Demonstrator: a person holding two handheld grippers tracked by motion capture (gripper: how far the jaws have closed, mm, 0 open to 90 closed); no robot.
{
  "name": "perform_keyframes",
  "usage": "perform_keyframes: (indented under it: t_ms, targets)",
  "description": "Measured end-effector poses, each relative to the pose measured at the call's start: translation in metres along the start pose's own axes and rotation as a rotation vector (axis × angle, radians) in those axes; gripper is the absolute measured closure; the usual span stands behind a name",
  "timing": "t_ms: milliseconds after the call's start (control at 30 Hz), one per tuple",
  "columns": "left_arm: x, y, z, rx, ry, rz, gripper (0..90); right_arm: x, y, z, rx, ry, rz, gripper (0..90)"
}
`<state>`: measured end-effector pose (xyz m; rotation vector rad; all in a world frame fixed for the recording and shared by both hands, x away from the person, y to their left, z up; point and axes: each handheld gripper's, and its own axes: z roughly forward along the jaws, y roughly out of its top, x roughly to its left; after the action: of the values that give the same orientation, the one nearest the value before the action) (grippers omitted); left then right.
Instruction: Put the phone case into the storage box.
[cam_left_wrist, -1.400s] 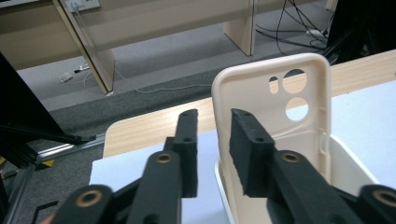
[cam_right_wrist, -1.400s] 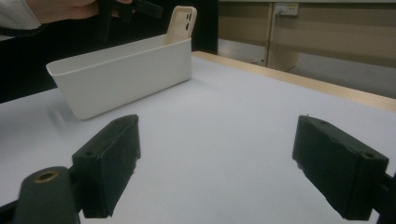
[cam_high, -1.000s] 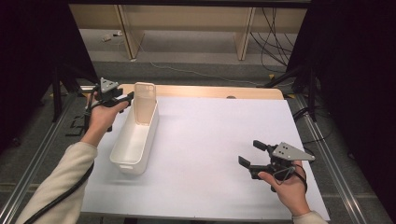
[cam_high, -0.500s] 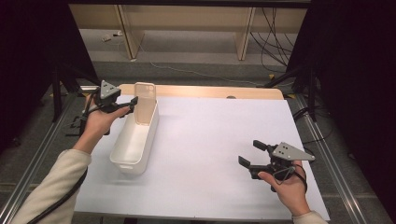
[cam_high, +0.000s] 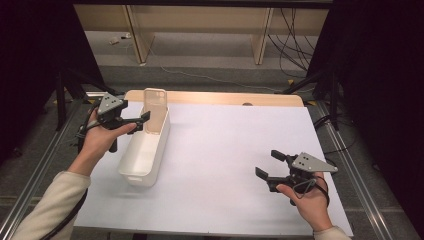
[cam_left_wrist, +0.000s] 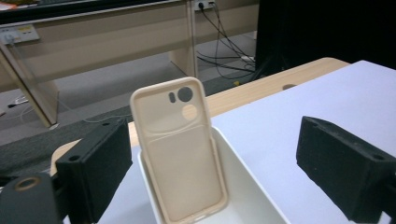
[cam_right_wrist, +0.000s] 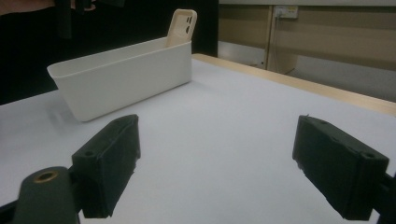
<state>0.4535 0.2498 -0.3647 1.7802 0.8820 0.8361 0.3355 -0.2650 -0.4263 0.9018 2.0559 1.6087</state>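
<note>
Overhead + 2 tool cams, shared bin (cam_high: 145, 155)

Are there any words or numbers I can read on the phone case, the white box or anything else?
None can be read.
The phone case is plain, with no words.
The white bin is plain too.
The wall socket plate may carry a label, too blurred to read.

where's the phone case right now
The phone case stands on end in the far end of the white bin, leaning on its end wall, on the table's left side in the high view, just beyond the open left gripper.
</note>
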Motion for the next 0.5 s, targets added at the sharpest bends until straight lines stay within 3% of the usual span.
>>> perform_keyframes:
  t_ms: [200,500]
  targets:
    - [-0.009,-0.005,-0.008,-0.027,-0.029,-0.004,9.7,0.0,0.0,0.0,0.002,0.004,-0.008,16.2]
    - [-0.021,-0.013,-0.016,-0.024,-0.048,0.005,9.6,0.0,0.0,0.0,0.001,0.005,-0.009,16.2]
